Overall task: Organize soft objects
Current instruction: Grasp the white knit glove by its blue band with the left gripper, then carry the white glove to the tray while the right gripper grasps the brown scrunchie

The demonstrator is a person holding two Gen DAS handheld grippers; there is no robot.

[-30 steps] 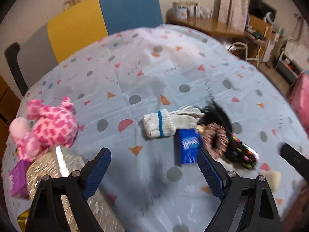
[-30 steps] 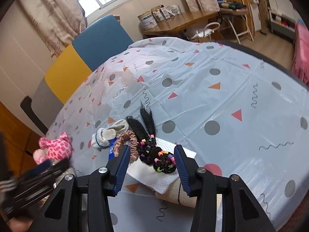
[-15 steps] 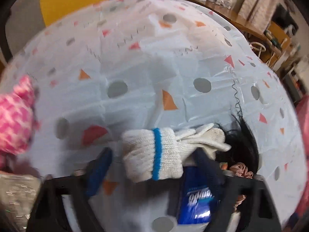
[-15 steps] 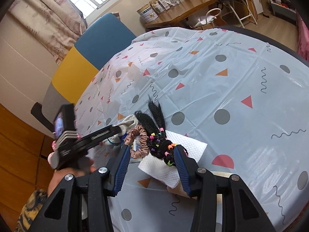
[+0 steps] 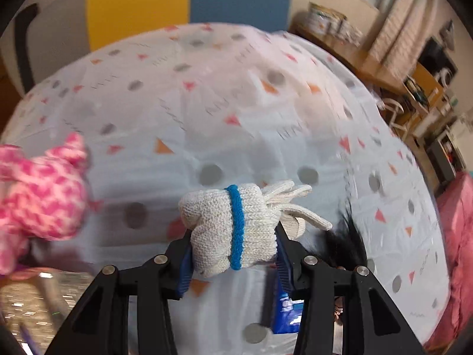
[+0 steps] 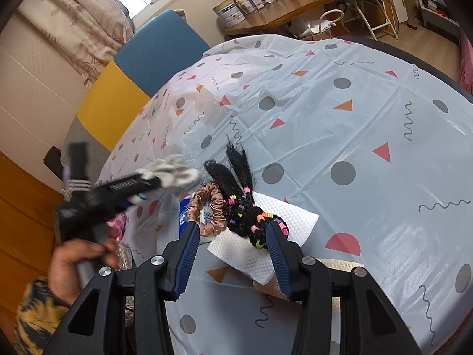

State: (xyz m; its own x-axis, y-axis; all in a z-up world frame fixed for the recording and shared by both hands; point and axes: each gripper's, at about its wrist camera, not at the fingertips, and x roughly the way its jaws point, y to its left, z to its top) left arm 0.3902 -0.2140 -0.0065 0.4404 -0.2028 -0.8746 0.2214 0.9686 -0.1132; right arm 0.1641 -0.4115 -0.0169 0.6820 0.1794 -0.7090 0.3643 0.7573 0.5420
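Observation:
My left gripper (image 5: 233, 254) is shut on a rolled pair of white knit gloves with a blue band (image 5: 236, 230) and holds it above the table; the gloves also show in the right wrist view (image 6: 171, 173). A pink plush toy (image 5: 38, 195) sits at the left. My right gripper (image 6: 233, 242) is open, low over a brown scrunchie (image 6: 207, 210) and a black braided hairpiece with coloured beads (image 6: 248, 213) that lie on a white paper towel (image 6: 260, 242).
A blue tissue pack (image 5: 285, 310) lies on the patterned tablecloth (image 6: 325, 136) beside the scrunchie. A shiny gold box (image 5: 26, 298) stands at the lower left. A beige pad (image 6: 340, 269) lies under the towel. Chairs (image 6: 142, 71) stand behind the table.
My left gripper moved onto the rolled gloves, shut on them and lifted them off the table. My right gripper stayed open over the hairpiece.

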